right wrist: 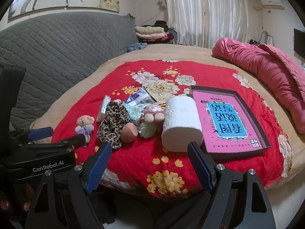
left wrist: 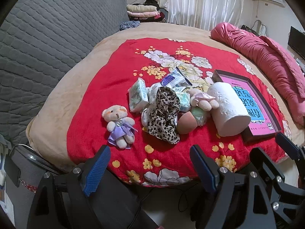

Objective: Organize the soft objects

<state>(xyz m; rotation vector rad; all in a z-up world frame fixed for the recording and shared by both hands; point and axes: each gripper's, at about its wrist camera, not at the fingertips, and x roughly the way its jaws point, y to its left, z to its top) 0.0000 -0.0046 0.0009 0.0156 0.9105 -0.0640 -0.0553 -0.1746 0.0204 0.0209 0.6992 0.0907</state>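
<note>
Soft objects lie in a heap on the red flowered blanket (left wrist: 118,72) on the bed: a toilet paper roll (right wrist: 181,122) touching the shallow box (right wrist: 265,133), a leopard scarf (left wrist: 164,112), tissue packs (left wrist: 138,95), and a small teddy bear (left wrist: 119,126) apart. Left gripper (left wrist: 150,154) and right gripper (right wrist: 149,150) hover before the blanket, fingers spread, empty.

"genrobot.ai" on left gripper (right wrist: 41,133) body | "看图说话写话", upside down, on pink book (right wrist: 226,124) in tray
</note>
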